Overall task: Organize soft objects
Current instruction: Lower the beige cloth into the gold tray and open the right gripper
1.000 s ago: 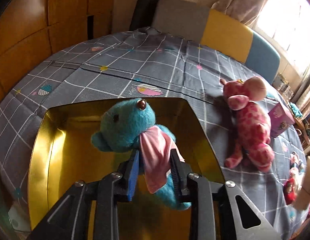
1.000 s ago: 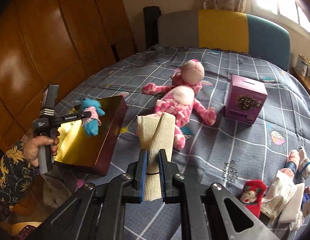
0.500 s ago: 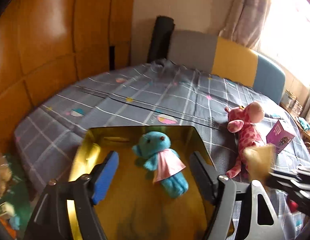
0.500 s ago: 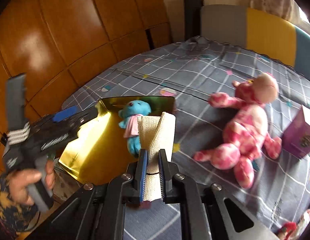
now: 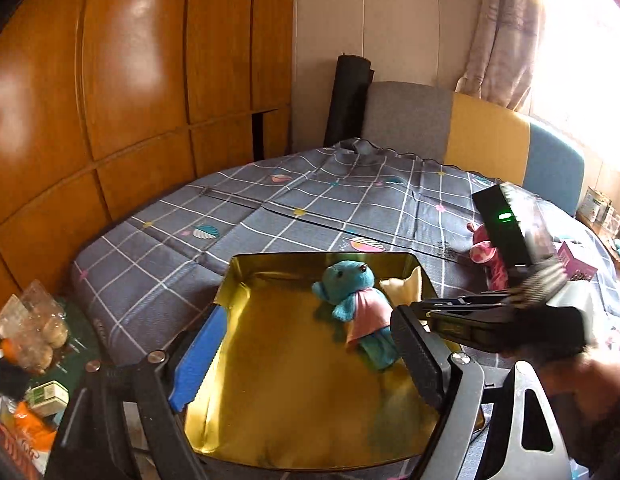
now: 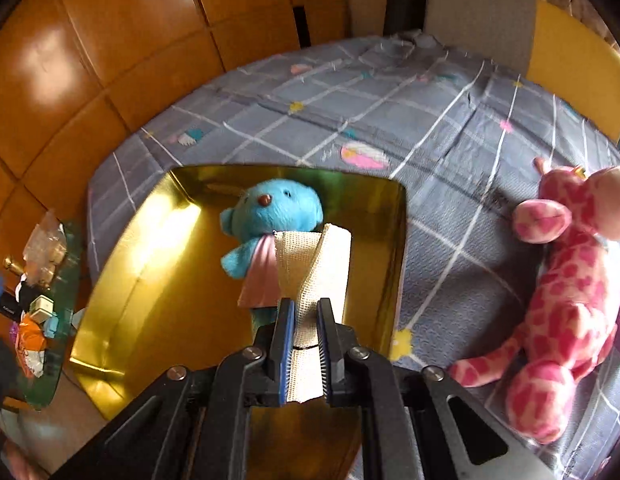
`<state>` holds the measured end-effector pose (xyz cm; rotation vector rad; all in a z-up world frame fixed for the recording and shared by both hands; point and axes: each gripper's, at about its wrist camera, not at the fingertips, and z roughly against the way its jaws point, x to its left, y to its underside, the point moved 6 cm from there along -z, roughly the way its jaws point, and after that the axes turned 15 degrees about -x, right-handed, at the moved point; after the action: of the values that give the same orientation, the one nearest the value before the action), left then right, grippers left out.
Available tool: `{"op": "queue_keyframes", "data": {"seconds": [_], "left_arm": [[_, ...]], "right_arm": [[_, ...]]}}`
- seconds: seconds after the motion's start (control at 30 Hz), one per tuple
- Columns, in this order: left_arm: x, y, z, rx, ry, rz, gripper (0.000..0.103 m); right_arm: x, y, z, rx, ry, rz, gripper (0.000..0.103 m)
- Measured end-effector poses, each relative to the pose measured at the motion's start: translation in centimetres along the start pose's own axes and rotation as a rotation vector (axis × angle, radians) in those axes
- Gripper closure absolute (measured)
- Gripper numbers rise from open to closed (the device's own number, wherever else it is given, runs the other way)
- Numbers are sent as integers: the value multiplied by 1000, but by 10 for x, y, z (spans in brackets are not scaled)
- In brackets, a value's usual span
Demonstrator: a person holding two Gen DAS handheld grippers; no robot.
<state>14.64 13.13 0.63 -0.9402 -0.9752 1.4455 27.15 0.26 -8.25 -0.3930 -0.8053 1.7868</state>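
Right wrist cam: teddy (image 6: pixel 276 210) now dropped in the gold tin (image 6: pixel 122 240), far edge. Left tongs (image 5: pixel 310 354) opening, empty; right tongs (image 6: pixel 306 350) clamp the gauze roll (image 6: pixel 315 262) — prob next in.

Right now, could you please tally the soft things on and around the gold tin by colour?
Blue: 1, the blue teddy bear lying in the gold tin.
Pink: 1, the pink giraffe plush on the bedspread.
Cream: 1, the cream bandage roll held in the right gripper.
Total: 3
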Motion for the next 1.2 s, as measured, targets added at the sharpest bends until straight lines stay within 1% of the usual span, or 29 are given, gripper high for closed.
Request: {"op": "queue_keyframes", "data": {"seconds": [0.1,0.2,0.3,0.37,0.53,0.7,0.83,0.93,1.2], "left_arm": [[1,1,4,-1,0,-5,18],[1,1,6,0,3,-5,18],[1,0,6,1,11,6,18],[0,1,6,3,13,11,17],[-4,5,7,19,29,29,17],[-11,11,8,31,61,44,17],[-24,13,11,34,95,31,17],[-41,15,13,39,139,13,17],[-103,21,18,54,250,-98,16]], "right_arm": [[-1,7,-10,32,21,-2,88],[-1,10,-5,17,12,-10,84],[-3,8,12,-34,2,-18,75],[-5,6,27,-69,-6,-29,74],[-13,9,70,-153,7,-50,73],[-35,28,110,-200,57,-87,73],[-52,49,139,-219,110,-108,72],[-65,67,158,-234,153,-121,72],[-102,111,207,-243,270,-165,69]]}}
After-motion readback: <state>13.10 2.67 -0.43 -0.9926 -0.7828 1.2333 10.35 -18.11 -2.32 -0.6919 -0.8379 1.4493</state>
